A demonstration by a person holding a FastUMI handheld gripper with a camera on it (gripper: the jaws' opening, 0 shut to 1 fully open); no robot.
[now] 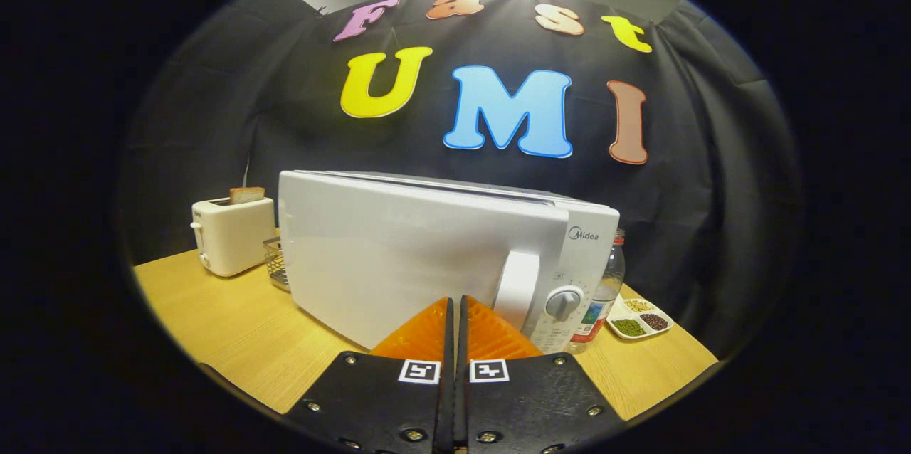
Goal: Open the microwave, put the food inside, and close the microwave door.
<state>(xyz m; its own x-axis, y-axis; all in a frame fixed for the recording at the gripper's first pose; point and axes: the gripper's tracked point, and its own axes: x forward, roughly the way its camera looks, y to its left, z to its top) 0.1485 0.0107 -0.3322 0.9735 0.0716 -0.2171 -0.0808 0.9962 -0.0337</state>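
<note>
A white microwave (pixel 398 255) stands on the wooden table (pixel 228 326), its door closed. Its vertical white handle (pixel 516 290) and a round dial (pixel 564 302) sit on the right side of the front. My gripper (pixel 455 301) is shut with nothing between its fingers. Its tips are right at the door's lower front, just left of the handle; whether they touch the door I cannot tell.
A white toaster (pixel 231 235) with a slice of bread (pixel 246 194) in it stands behind the microwave's left. A wire basket (pixel 276 263) sits between them. Right of the microwave are a bottle (pixel 606 290) and a divided dish of beans (pixel 639 319).
</note>
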